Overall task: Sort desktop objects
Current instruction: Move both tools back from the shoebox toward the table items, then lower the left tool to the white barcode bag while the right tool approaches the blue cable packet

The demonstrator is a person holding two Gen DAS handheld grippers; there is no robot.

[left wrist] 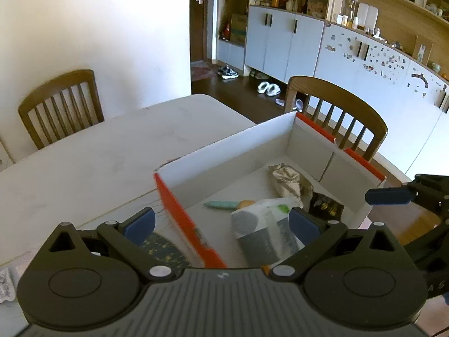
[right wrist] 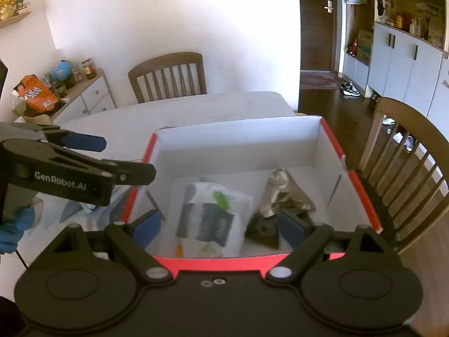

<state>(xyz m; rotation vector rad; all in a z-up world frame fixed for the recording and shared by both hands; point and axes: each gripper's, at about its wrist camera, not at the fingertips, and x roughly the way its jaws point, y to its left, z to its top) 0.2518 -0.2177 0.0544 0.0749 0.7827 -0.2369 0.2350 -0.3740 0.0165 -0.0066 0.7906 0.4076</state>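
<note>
A white cardboard box with a red rim (left wrist: pixel 174 199) (right wrist: pixel 362 193) stands on the pale table (left wrist: pixel 84 163). Inside it lie a white and grey package (left wrist: pixel 263 233) (right wrist: pixel 210 216), blurred in the right wrist view, a crumpled silver foil packet (left wrist: pixel 286 179) (right wrist: pixel 276 193), a dark packet with gold print (left wrist: pixel 327 206) (right wrist: pixel 263 231) and a teal stick (left wrist: pixel 221 205). My left gripper (left wrist: pixel 221 224) hovers open over the box's near left rim, holding nothing. My right gripper (right wrist: pixel 220 229) hangs open above the box's near wall, its pads clear of the package below.
Two wooden chairs (left wrist: pixel 60 104) (left wrist: pixel 336 112) stand at the table's far side and right. A dark speckled item (left wrist: pixel 162 247) and clear plastic wrapping (right wrist: pixel 92 210) lie on the table left of the box. A blue-gloved hand (right wrist: pixel 14 230) holds the left gripper.
</note>
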